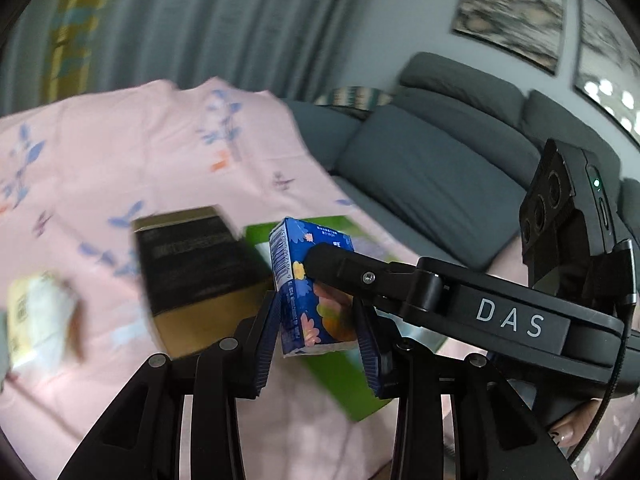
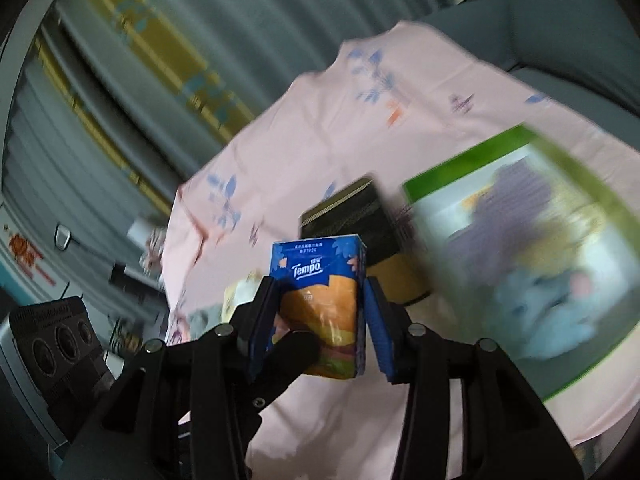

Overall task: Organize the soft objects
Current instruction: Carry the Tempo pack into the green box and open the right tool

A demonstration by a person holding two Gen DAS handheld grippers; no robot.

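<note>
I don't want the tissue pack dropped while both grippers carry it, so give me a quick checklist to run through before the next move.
1. Left gripper on the tissue pack: ok; its fingers press the pack's lower sides.
2. Right gripper on the same pack: ok, its fingers flank it closely; whether both press firmly, cannot tell.
3. Pack lifted off the pink cloth: ok, it appears held above it.
4. Grippers clear of each other: not ok; a right finger crosses the pack's face just above the left fingers.
5. Black box and green box out of the way: ok, both lie behind the pack.
6. Drop-off spot: cannot tell; none in view.
</note>
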